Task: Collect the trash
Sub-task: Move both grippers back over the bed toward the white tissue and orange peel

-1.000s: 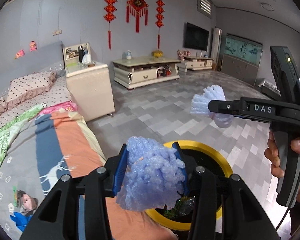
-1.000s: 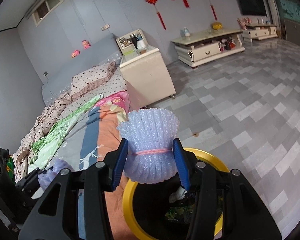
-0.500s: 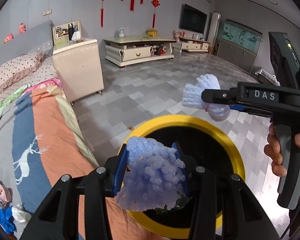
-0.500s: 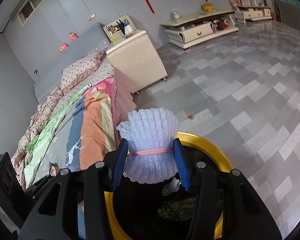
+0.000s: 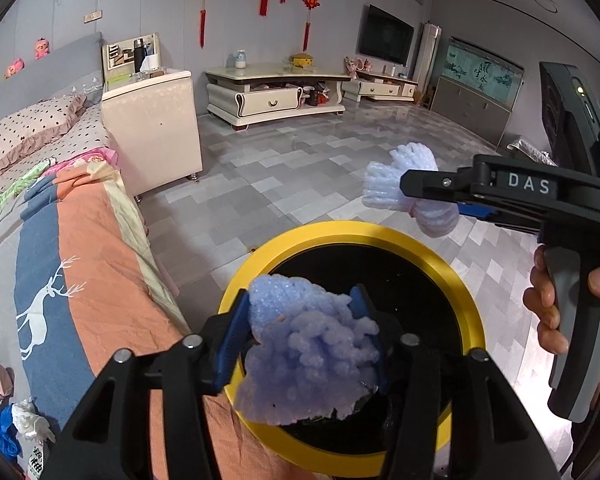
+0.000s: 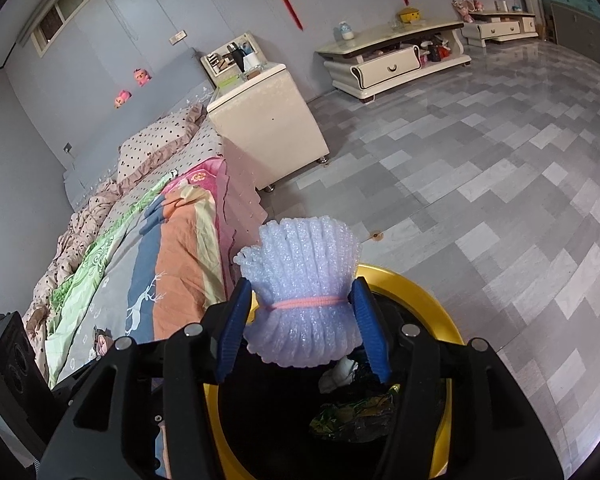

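A black trash bin with a yellow rim stands on the floor beside the bed; it also shows in the right wrist view. My left gripper is shut on a crumpled pale purple foam piece and holds it over the bin's near left edge. My right gripper is shut on a pale foam net bundle tied with a pink band, above the bin. That bundle also shows in the left wrist view, over the bin's far right rim. Wrappers lie inside the bin.
A bed with a striped deer-print cover runs along the left, touching the bin's side. A cream cabinet stands at the bed's head. A TV stand is against the far wall. Grey tiled floor lies beyond the bin.
Both grippers have moved from beside the bed to over the bin, still holding their foam pieces. The bin now sits more fully under them.
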`<state>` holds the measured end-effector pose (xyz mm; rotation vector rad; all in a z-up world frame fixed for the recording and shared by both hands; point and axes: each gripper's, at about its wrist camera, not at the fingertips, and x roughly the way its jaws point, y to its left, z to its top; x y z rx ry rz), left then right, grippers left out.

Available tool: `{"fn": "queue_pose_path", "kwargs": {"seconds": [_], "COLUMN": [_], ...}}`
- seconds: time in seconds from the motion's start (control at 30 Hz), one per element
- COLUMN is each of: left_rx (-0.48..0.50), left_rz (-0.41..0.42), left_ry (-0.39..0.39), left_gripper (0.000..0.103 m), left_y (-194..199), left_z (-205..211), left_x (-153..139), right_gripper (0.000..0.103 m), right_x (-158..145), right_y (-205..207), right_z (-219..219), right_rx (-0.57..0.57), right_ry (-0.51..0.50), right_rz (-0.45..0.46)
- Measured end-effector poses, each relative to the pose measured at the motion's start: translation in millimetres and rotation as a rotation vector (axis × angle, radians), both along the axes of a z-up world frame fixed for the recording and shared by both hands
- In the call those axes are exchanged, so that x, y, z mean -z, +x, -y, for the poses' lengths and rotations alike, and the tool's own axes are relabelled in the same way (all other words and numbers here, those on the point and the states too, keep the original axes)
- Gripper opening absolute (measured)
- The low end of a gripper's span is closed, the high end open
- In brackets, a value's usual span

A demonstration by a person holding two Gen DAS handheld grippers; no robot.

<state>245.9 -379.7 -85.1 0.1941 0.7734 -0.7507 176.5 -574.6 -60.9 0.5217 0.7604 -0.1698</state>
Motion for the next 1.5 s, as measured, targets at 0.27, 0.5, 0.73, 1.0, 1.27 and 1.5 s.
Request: {"fn": "queue_pose_path", "kwargs": {"seconds": [0.27, 0.5, 0.73, 1.0, 1.27, 1.5], "left_rx": [-0.02, -0.054, -0.117, -0.198, -0.314, -0.463], "left_rz": [-0.017, -0.008, 0.021, 0.046, 0.057, 0.018], "left_ry": [-0.022, -0.018, -0.013, -0.021, 0.001, 0.023], "left_gripper": [0.067, 0.074, 0.08, 0.08, 0.08, 0.08], "left_y": [-0.7, 0.0, -0.2, -2.3, -1.0, 9.5], "left_z": [-9.8, -28.7, -66.3, -118.2, -187.5, -267.6], "left_x": [-2.4, -4.1, -13.3, -27.9, -30.8, -20.9], "right_gripper": [0.062, 0.062, 0.062, 0.062, 0.062, 0.062], "right_x": [-3.6, -3.0, -3.0, -26.9, -47.4, -58.1], "right_y": [-7.3, -13.8, -21.1, -18.0, 2.3, 30.0], "right_z": [0.0, -3.1, -19.5, -64.2, -125.7, -185.7], "right_rx": [0.018, 0.021, -0.007, -0.077, -0.174, -0.276], "right_ry": [0.012, 0.025, 0.044, 0.011, -0.037, -0.093], "right_rz": [0.0, -0.005, -0.015, -0.001, 0.001, -0.016]}}
